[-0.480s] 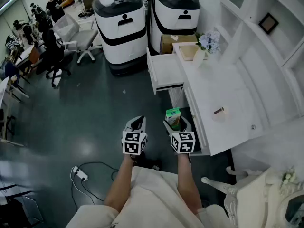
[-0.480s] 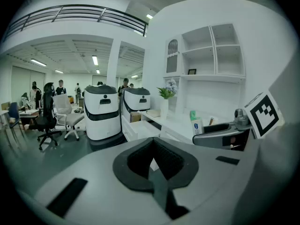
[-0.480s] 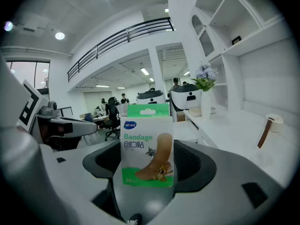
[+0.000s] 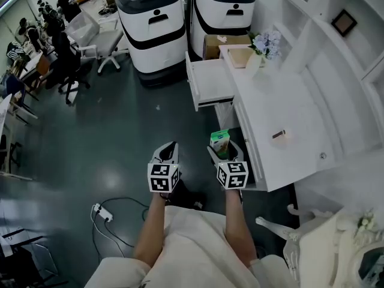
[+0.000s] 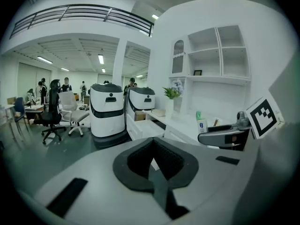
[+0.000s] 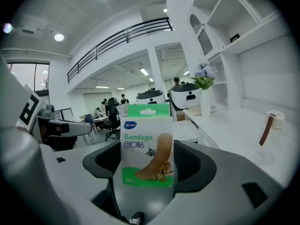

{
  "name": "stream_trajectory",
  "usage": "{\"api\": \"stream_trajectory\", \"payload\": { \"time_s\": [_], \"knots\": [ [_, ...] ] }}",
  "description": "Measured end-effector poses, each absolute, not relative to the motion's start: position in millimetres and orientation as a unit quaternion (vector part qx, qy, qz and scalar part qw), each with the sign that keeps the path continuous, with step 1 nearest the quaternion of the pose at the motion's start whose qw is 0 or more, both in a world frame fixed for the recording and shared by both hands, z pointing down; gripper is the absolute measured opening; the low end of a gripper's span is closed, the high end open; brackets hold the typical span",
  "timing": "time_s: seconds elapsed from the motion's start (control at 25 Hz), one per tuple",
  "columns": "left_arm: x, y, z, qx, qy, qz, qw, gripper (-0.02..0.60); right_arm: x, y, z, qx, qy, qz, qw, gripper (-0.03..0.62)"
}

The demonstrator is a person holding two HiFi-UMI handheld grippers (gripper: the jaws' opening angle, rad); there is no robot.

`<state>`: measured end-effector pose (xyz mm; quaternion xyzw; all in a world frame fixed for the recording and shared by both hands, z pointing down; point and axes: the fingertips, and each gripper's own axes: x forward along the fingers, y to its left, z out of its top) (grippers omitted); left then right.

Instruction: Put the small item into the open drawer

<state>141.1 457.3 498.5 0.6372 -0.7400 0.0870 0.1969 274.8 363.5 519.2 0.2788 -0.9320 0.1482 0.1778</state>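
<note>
Right tongs: your right gripper is clamped on the bandage box, jaws spread wide to either side of it, just off the white desk's front edge at its near end.
Task item: the box stands upright in that grip, printed face towards the gripper camera, not in the drawer.
Left tongs: your left gripper is closed with nothing in it, over the dark floor, farther out from the desk than the right one.
Change: against half a second ago, your grippers stand slightly farther apart; the box remains in the same grip beside the desk.
Desk top: a small brown item lies mid-desk.
Open drawer: the open drawer projects from the desk's far end.
Beyond the desk: a flower vase at the far end, then two white-and-black machines.
</note>
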Motion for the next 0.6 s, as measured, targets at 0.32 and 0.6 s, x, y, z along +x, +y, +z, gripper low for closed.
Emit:
{"api": "stream_trajectory", "payload": {
  "time_s": [0.32, 0.6],
  "knots": [
    [91, 480, 519, 0.581, -0.779, 0.055, 0.229, 0.017, 257, 364, 542, 0.255, -0.932, 0.155, 0.204, 0.365],
    [56, 451, 525, 0.576, -0.782, 0.057, 0.232, 0.017, 219, 331, 543, 0.250, -0.933, 0.158, 0.204, 0.365]
  ]
}}
